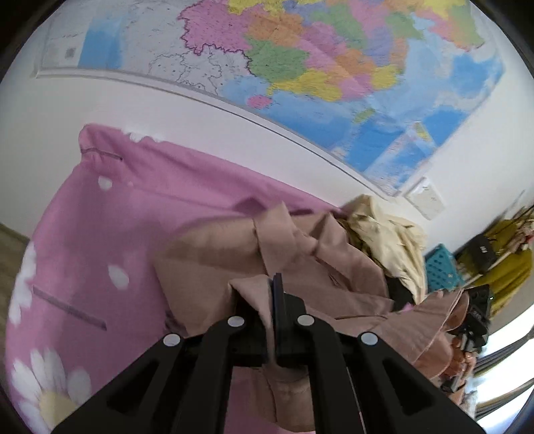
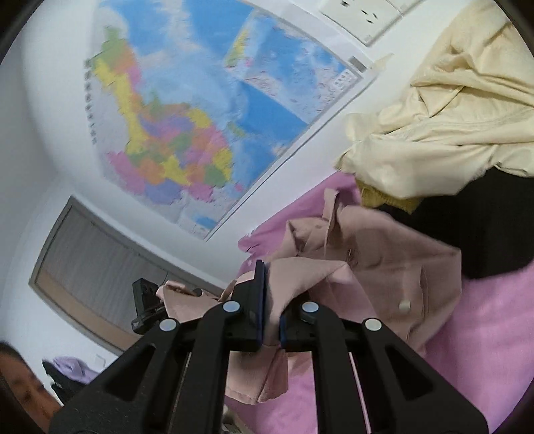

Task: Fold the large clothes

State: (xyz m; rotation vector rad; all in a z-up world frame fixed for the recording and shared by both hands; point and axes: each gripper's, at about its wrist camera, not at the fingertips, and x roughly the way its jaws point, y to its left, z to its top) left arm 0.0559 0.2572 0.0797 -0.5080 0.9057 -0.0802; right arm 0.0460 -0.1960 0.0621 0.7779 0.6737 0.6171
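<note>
Fabric of a dusty-pink garment (image 1: pixel 213 257) is sitting pinched in both grippers. In the left wrist view, the left gripper (image 1: pixel 270 300) at bottom centre is clamping a fold of it, jaws nearly together with cloth between them; the rest of the garment is spreading up and right across the middle of the frame over a pink daisy-print bedsheet (image 1: pixel 80 233) filling the left side. The other gripper is showing at the right edge, with the same garment's edge bunching by it. In the right wrist view, the right gripper (image 2: pixel 272 300) at bottom centre is squeezing another fold of the dusty-pink garment (image 2: pixel 383 267), which is lying crumpled right of centre on the pink sheet (image 2: pixel 484 334), a pale button visible on it. Upper right, a cream garment (image 2: pixel 434 127) is heaping over a black one (image 2: pixel 467 227), just beside the pink garment. A colourful wall map (image 2: pixel 187 133) is filling the upper left, blurred; a wall socket (image 2: pixel 363 16) is sitting at top. A turquoise crate (image 1: pixel 440 270) is showing at mid right in the left wrist view.
</note>
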